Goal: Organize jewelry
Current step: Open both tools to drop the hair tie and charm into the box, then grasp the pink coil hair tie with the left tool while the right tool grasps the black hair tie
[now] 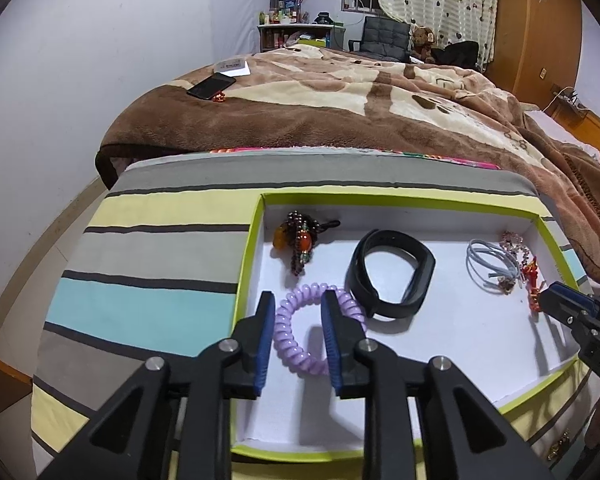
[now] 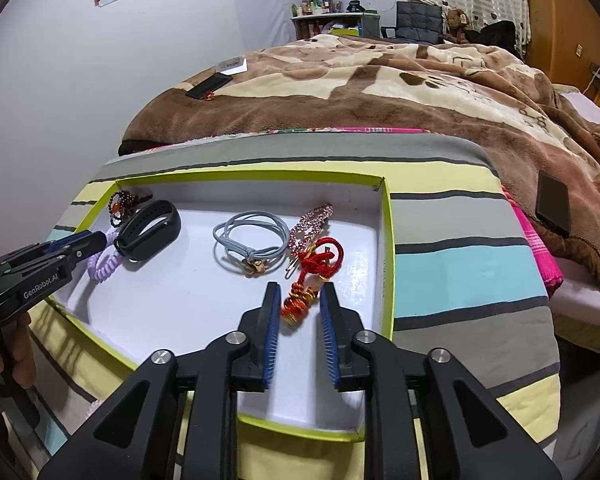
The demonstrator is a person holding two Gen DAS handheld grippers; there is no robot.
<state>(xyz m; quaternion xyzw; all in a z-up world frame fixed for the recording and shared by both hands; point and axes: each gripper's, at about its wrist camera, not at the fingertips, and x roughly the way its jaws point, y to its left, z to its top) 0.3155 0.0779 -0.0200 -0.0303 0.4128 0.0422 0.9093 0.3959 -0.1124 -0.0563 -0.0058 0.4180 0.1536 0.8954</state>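
Note:
A white tray with a lime-green rim (image 1: 247,256) (image 2: 388,240) lies on a striped cushion. In it are a purple spiral hair tie (image 1: 290,344) (image 2: 100,266), a black wristband (image 1: 392,272) (image 2: 148,230), a dark bead bracelet (image 1: 300,240) (image 2: 120,202), grey elastic bands (image 1: 492,266) (image 2: 248,232), a pink crystal clip (image 2: 312,220) and a red knotted charm (image 2: 312,276). My left gripper (image 1: 298,300) is open, its jaws astride one side of the purple hair tie. My right gripper (image 2: 300,292) is open, its jaws on either side of the red charm's lower end.
The striped cushion (image 1: 148,280) sits at the foot of a bed with a brown blanket (image 1: 340,112). A phone (image 1: 211,86) lies on the blanket, another dark phone (image 2: 553,208) at the right. A wall is at the left.

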